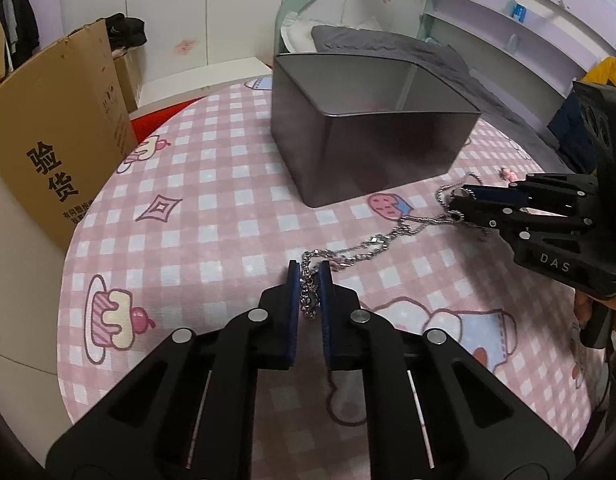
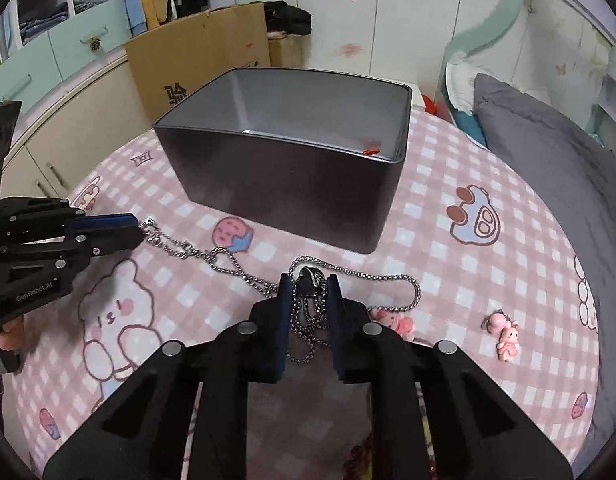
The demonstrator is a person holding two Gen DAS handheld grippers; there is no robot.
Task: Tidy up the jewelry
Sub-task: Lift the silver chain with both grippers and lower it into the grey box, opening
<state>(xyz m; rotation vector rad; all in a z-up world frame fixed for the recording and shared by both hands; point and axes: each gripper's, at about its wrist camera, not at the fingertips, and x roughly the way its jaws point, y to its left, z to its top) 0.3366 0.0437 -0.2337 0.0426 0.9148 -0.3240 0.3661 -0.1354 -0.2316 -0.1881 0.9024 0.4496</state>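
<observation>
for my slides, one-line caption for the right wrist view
Right gripper pinches a silver chain necklace beside the grey tin; left gripper holds its other end.

Checked tablecloth [image 2: 448, 216], grey tin [image 2: 291, 184], chain [image 2: 235, 272], pink charms [image 2: 504, 332]

chains [image 2: 243, 276]: 1 | tins [image 2: 283, 184]: 1 | pink charms [image 2: 504, 334]: 2
</observation>
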